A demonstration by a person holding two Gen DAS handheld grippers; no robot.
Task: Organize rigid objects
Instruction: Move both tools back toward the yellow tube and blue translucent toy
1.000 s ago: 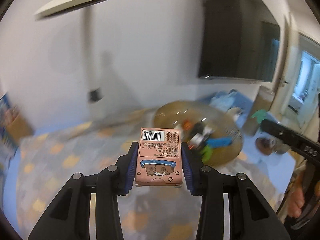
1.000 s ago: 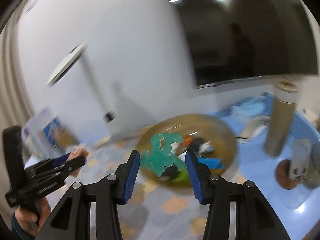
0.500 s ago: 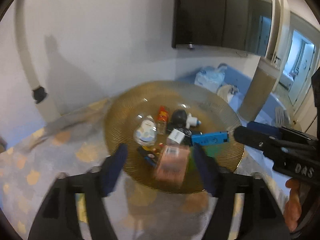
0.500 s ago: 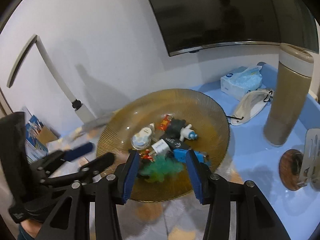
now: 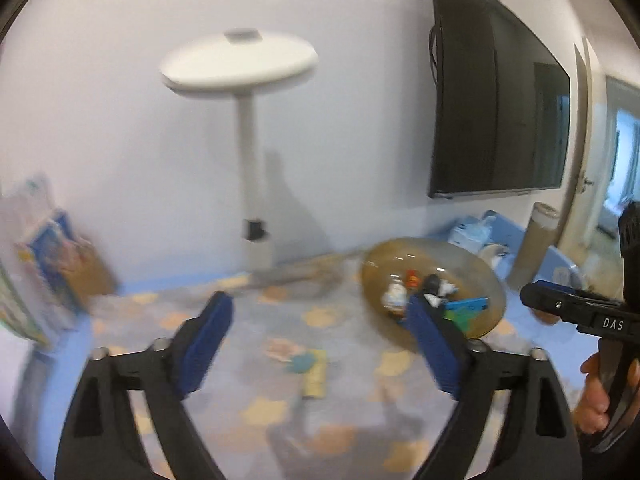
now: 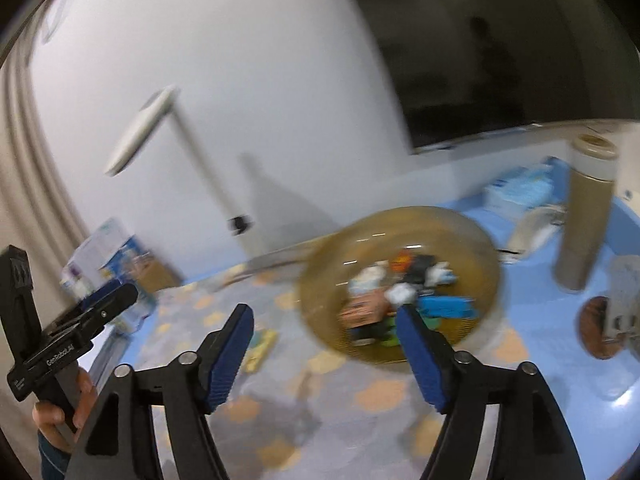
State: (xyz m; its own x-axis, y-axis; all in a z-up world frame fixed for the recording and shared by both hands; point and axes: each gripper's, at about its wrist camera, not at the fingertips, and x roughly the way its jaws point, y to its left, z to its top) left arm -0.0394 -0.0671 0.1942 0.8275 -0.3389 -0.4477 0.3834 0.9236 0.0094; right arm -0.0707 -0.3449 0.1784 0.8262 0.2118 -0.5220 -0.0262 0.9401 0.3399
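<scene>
An amber glass bowl (image 5: 376,276) (image 6: 328,280) stands on the patterned cloth, with several small objects in it. Among them are a pink box (image 6: 362,312), a blue piece (image 5: 466,304) (image 6: 444,306) and a green toy (image 5: 460,316). My left gripper (image 5: 318,308) stands back from the bowl, to its left, its jaws opening wide with nothing between them. My right gripper (image 6: 324,314) hangs in front of the bowl, its jaws also opening and empty. Each gripper shows in the other's view, the right (image 5: 576,308) and the left (image 6: 92,312).
A flat yellow item (image 5: 316,376) (image 6: 260,346) and a small blurred piece (image 5: 298,360) lie on the cloth. A white lamp (image 5: 240,60) stands behind. A tall tan tumbler (image 6: 584,216), tissue pack (image 6: 520,192) and brown coaster (image 6: 596,328) sit right; boxes (image 5: 52,256) left.
The left gripper let the pink box go into the bowl, opened and swung back to the left. The right gripper dropped the green toy into the bowl and opened.
</scene>
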